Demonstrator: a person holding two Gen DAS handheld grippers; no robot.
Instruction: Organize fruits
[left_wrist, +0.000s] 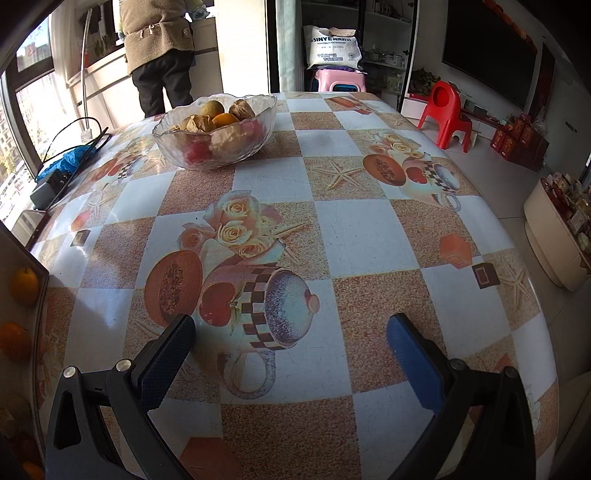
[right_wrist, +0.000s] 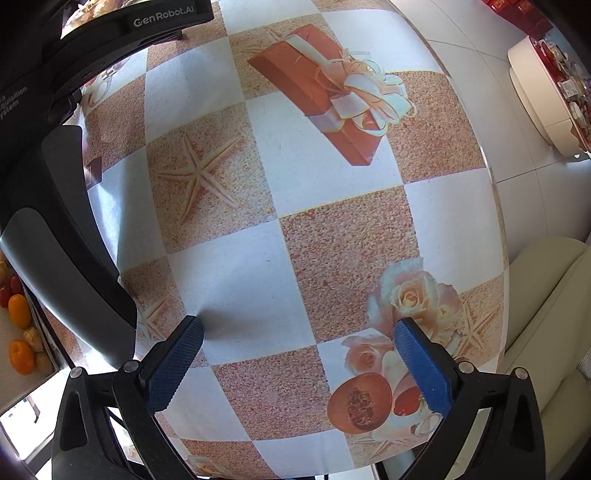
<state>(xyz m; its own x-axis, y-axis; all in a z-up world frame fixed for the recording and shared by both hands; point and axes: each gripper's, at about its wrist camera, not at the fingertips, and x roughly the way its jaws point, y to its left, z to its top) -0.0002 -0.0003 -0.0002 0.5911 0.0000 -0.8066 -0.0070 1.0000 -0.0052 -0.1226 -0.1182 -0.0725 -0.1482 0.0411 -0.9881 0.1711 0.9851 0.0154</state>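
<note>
Left view slants across the tablecloth (left_wrist: 332, 229); right view looks straight down, closer.

**Right wrist: jaws wide, nothing held, straight over the table**

Your right gripper (right_wrist: 297, 341) looks straight down at the tablecloth (right_wrist: 321, 177), jaws spread wide and empty, blue pads on both fingers (right_wrist: 421, 365). Below you: a checked pattern of white and sandy squares, with a printed starfish, gift box, roses and cut fruit. Your other gripper's black body (right_wrist: 55, 236) fills the left side, "GenRobot.AI" lettering at the top. Past it, at the far left edge, oranges (right_wrist: 19, 310) and small red fruit sit on a lower surface. The table's edge runs down the right; beyond it are pale floor tiles and a cream seat (right_wrist: 550, 332).
</note>
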